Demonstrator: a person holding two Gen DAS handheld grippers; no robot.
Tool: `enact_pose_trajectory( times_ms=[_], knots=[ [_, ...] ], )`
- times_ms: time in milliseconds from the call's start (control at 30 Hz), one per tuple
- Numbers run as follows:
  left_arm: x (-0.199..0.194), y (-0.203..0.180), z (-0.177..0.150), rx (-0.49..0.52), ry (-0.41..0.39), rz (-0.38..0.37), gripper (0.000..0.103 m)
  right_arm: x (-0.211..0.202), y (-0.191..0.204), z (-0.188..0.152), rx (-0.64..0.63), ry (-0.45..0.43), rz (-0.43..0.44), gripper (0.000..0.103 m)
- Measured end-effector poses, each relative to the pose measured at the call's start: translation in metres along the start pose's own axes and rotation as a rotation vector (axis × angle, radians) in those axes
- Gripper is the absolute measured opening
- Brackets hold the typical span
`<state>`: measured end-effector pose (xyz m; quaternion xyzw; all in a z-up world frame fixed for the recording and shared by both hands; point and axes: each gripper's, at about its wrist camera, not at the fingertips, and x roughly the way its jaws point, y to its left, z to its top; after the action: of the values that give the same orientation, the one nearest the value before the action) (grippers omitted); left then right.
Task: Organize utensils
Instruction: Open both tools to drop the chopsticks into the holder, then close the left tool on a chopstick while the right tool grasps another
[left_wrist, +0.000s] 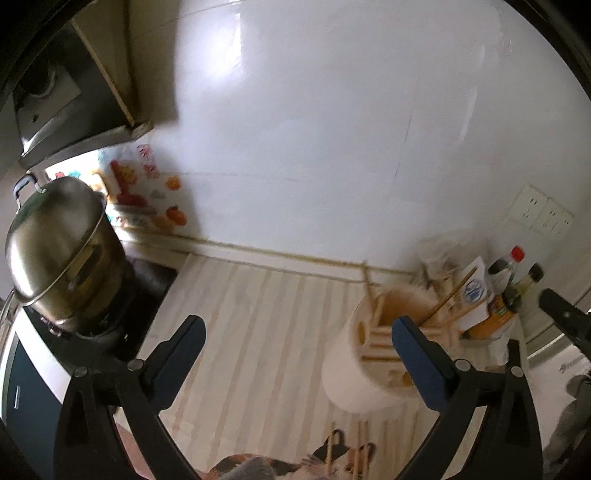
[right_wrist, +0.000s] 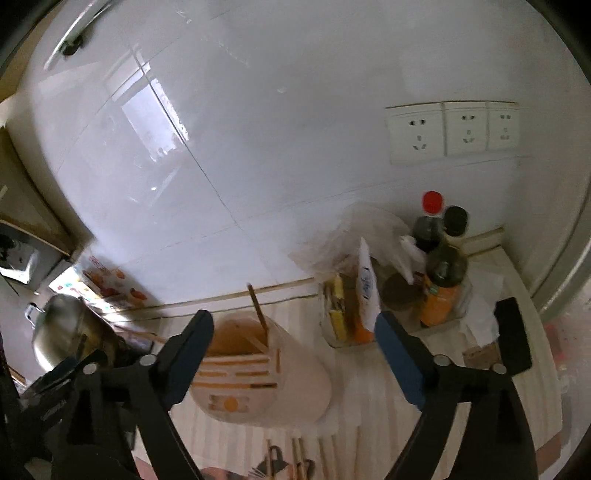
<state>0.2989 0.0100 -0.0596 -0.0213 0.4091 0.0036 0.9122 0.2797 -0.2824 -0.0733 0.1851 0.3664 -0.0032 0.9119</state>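
A cream utensil holder (left_wrist: 354, 373) with a slotted top stands on the striped counter, and a few wooden chopsticks (left_wrist: 448, 291) lean out of it. My left gripper (left_wrist: 299, 325) is open and holds nothing; the holder sits just behind its right finger (left_wrist: 421, 362). In the right wrist view the same holder (right_wrist: 291, 384) stands between the spread fingers of my right gripper (right_wrist: 293, 321), nearer the left one, with neither finger touching it. One chopstick (right_wrist: 258, 310) stands upright in it. More chopsticks (right_wrist: 299, 461) lie on the counter in front of the holder.
A lidded steel pot (left_wrist: 55, 251) sits on the dark stove at the left. Sauce bottles (right_wrist: 439, 266), a carton and a plastic bag (right_wrist: 369, 236) crowd the right back corner under wall sockets (right_wrist: 454, 129). A patterned mat (left_wrist: 332, 465) lies at the near edge.
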Motion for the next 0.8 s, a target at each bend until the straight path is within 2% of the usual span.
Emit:
enact_pose_trajectory(
  times_ms=[200,433,500,533,567,600,667,767,800],
  knots=[
    [0.023,0.008,-0.046,0.029,0.076,0.047,0.103,0.006,-0.02,-0.042,0.006,0.05,-0.067,0.092],
    [0.085,0.0,-0.122,0.081,0.281,0.058,0.102,0.056,-0.06,-0.116,0.057,0.265,-0.134,0.09],
    [0.106,-0.006,-0.143,0.085,0.357,0.038,0.102,0.073,-0.069,-0.138,0.065,0.331,-0.146,0.07],
    [0.12,-0.01,-0.159,0.076,0.419,0.004,0.101,0.082,-0.074,-0.151,0.065,0.371,-0.152,0.062],
    [0.129,-0.013,-0.169,0.067,0.46,-0.021,0.095,0.089,-0.077,-0.159,0.069,0.395,-0.153,0.053],
    [0.14,-0.017,-0.183,0.057,0.521,-0.058,0.089,0.098,-0.084,-0.172,0.081,0.433,-0.16,0.048],
    [0.154,-0.025,-0.203,0.05,0.602,-0.099,0.064,0.108,-0.091,-0.187,0.089,0.472,-0.168,0.043],
    [0.171,-0.04,-0.226,0.087,0.661,-0.104,0.049,0.12,-0.098,-0.204,0.089,0.525,-0.179,0.04],
    [0.174,-0.044,-0.231,0.107,0.669,-0.096,0.048,0.124,-0.1,-0.211,0.082,0.545,-0.186,0.04]
  ],
)
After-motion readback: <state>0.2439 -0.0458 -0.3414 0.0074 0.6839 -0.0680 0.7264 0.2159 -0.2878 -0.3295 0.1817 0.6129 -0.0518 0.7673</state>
